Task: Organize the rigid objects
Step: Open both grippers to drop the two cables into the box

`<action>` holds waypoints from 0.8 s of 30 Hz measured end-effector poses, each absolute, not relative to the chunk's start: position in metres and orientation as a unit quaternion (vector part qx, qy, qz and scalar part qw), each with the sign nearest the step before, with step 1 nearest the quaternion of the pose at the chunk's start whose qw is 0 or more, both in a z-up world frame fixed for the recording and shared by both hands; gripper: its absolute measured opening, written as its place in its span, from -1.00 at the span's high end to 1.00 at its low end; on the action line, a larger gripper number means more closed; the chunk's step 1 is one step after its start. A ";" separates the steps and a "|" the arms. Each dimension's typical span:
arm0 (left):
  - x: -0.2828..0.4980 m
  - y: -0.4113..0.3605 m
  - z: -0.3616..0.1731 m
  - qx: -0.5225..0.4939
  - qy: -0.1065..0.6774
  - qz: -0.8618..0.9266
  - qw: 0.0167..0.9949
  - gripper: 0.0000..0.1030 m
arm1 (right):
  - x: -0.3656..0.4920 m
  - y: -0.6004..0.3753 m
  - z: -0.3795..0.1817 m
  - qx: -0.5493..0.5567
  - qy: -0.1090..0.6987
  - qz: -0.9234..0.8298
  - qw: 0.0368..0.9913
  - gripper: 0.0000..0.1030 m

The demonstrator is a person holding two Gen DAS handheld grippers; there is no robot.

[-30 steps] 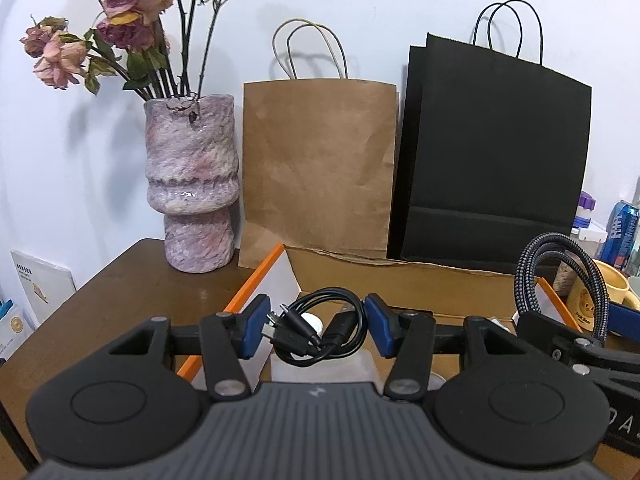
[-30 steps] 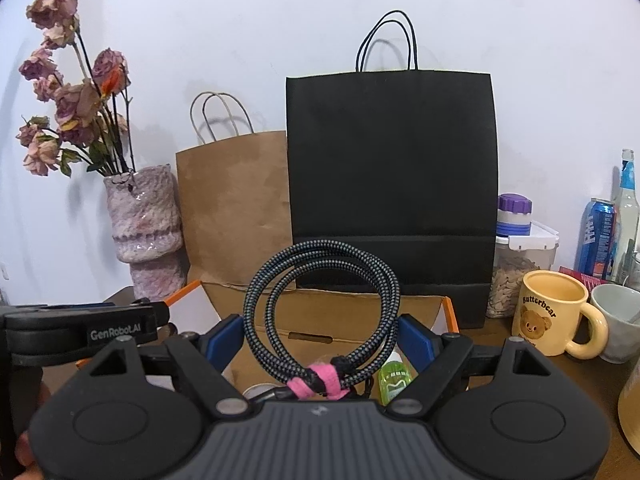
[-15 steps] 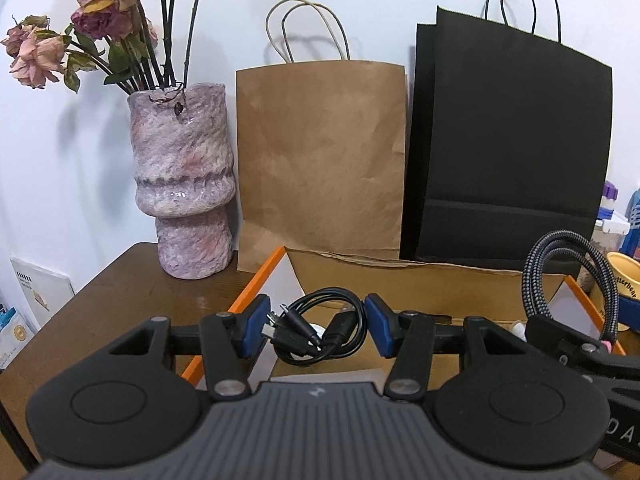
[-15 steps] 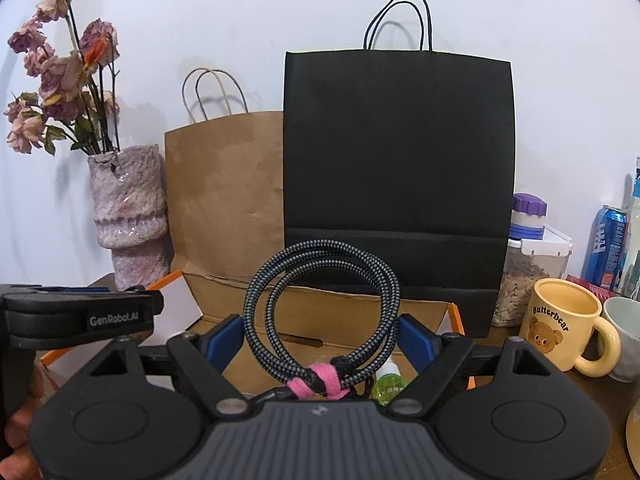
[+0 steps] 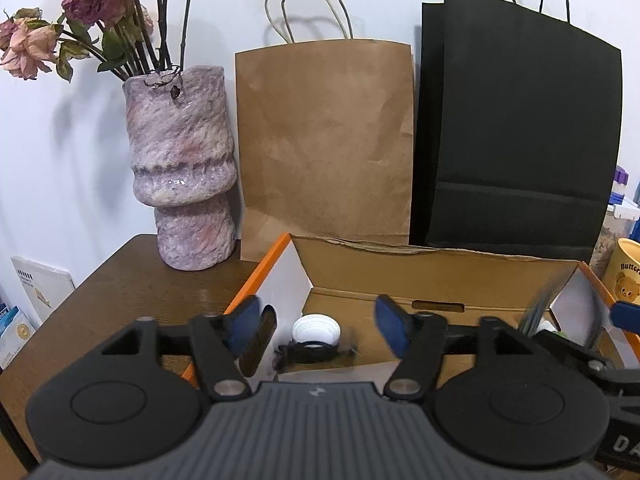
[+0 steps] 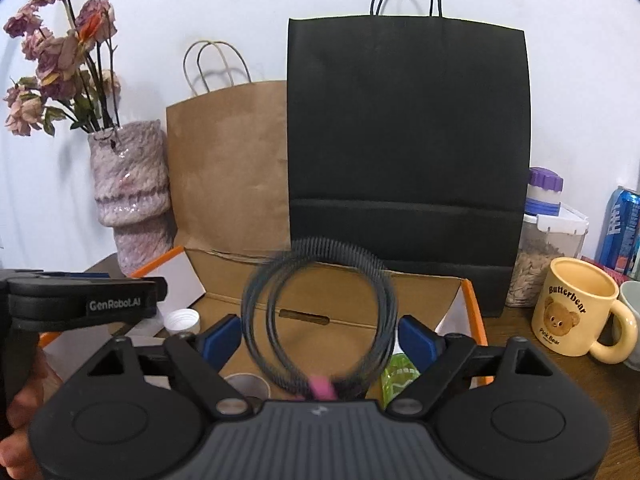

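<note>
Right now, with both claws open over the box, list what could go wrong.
1. The braided cable is blurred between the right claw pads, which have just been opening; it may spring or snag on the pads instead of landing in the box.
2. The black cable, out of the just-opened left claw, lies by a white cap and could uncoil.
3. The yellow mug stands close to the right claw; pulling out sideways might knock it.

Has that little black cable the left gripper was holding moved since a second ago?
Yes. The small black cable has dropped from between the fingers, which have just been opening, and lies low in the cardboard box by the white cap.
</note>
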State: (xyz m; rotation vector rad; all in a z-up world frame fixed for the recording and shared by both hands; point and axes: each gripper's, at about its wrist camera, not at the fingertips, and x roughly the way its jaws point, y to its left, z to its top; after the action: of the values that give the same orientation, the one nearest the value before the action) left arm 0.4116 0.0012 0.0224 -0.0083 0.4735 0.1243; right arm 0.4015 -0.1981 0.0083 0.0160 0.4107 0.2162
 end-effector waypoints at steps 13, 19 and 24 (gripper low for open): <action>0.411 0.004 0.022 -0.006 0.234 0.071 0.970 -1.00 | 0.399 -0.203 0.011 0.013 0.196 0.094 0.976 -1.00; 0.410 0.004 0.022 -0.005 0.232 0.070 0.970 -1.00 | 0.398 -0.205 0.012 0.021 0.194 0.087 0.977 -1.00; 0.409 0.004 0.023 -0.003 0.231 0.069 0.970 -1.00 | 0.398 -0.207 0.012 0.023 0.194 0.087 0.977 -1.00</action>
State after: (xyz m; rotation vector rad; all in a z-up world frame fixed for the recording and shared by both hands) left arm 0.4088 0.0035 0.0226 -0.0068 0.4670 0.1402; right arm 0.3975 -0.2071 0.0119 0.0463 0.3906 0.1751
